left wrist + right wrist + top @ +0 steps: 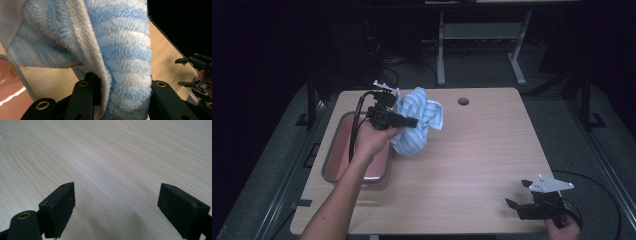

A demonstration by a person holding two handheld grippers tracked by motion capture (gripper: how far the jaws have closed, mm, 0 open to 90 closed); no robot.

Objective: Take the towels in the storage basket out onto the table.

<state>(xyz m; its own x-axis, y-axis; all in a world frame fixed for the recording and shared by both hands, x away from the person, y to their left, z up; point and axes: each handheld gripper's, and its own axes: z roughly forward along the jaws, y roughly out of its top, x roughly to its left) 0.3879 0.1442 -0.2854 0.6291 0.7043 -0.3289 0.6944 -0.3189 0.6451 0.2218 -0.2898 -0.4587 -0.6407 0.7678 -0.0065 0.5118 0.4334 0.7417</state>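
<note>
Above the pink tray (332, 165), the left gripper (409, 121) fingers pinch the striped towel (417, 125); right gripper (517, 195) fingers apparently spread.

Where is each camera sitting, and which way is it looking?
High view: above the person's side, looking forward and down on the wooden table; forearm, both hands, left gripper and right gripper show.
Left gripper view: rides the left gripper, looking along its fingers shut on the blue striped towel; the pink bin sits at the left.
Right gripper view: rides the right gripper, looking down at bare tabletop between its open fingers.
Shared: high and left gripper views both show towel, bin and right gripper.
</note>
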